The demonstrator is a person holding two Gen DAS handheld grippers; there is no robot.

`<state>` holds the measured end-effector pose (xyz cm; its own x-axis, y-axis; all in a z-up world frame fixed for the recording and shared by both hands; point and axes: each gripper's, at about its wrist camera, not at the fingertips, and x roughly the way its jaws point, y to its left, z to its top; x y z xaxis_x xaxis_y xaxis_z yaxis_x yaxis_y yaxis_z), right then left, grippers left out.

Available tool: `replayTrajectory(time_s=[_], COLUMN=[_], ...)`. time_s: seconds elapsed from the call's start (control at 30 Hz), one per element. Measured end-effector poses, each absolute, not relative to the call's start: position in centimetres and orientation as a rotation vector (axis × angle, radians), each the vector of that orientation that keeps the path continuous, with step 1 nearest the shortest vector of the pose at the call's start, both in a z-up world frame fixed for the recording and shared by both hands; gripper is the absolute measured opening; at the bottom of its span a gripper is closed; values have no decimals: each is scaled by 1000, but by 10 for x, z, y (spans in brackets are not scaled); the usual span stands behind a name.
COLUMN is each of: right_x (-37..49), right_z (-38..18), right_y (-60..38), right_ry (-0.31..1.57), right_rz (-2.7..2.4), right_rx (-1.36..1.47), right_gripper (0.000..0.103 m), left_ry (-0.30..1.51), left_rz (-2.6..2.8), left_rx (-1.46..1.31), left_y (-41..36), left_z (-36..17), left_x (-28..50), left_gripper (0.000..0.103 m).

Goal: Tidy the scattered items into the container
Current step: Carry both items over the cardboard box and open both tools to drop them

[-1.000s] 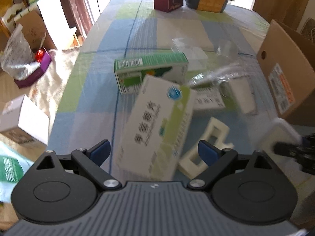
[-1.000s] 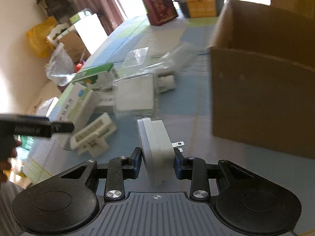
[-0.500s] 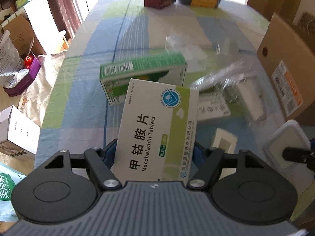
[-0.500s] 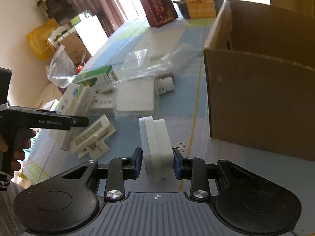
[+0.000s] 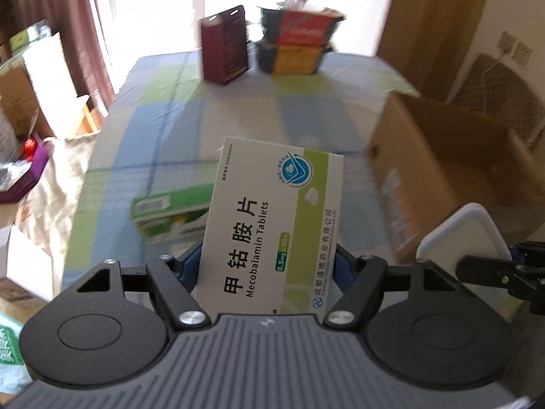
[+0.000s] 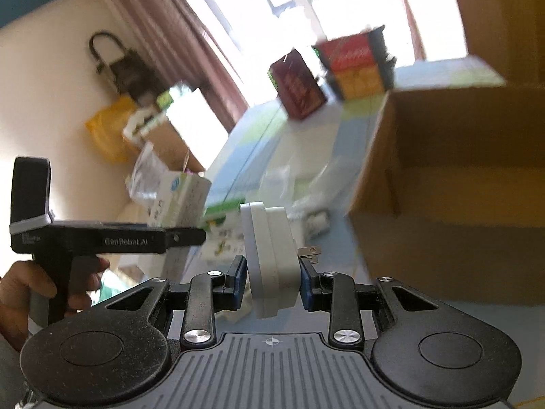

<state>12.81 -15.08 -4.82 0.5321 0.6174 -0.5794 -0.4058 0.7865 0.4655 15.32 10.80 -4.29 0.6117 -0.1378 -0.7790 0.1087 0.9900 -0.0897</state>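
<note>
My left gripper (image 5: 267,269) is shut on a white and green Mecobalamin tablet box (image 5: 272,225), held up off the table. My right gripper (image 6: 270,281) is shut on a white plug adapter (image 6: 270,255) whose prongs point right. The open cardboard box (image 6: 456,184) stands right of the adapter; in the left wrist view the cardboard box (image 5: 449,170) is at the right. In the left wrist view the adapter (image 5: 460,235) and right gripper show at the right edge. In the right wrist view the left gripper (image 6: 184,237) holds the tablet box (image 6: 180,197) at the left.
A green medicine box (image 5: 170,208) lies on the checked tablecloth (image 5: 163,129). Clear plastic wrap (image 6: 299,184) and small items lie beside the carton. A dark red gift bag (image 5: 223,52) and stacked food boxes (image 5: 296,44) stand at the far end. A hand (image 6: 20,293) holds the left gripper.
The left gripper closed on the tablet box and lifted it off the table. Both grippers have risen and tilted up, the right one carrying the adapter nearer the carton's opening.
</note>
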Motion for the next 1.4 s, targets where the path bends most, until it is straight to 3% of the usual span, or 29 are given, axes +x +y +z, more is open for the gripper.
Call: replayTrajectory(time_s=[0.23,0.57,0.83,1.17,1.4], right_x=[118,139,184,215,234], right_z=[-9,7,-28,-78,-84], right_y=[-220,-302,-321,-312,-316], right_ry=[689,609,712,925,1025], right_rz=[462,215,137,127,140], right_rx=[325,306,252,166,138], right_gripper=[34,34,34,34,34], left_ry=[848,848,969,1157,1281], left_rz=[-272,-441,-370,-224,-198], left_rx=[-56,-165,-206,-253,-295], left_y=[35,-66,-124,-140,-146], left_z=[-3,14,-23,-81,-111], left_x=[165,214,250,279,292], left_gripper=[70,70,70,70,71])
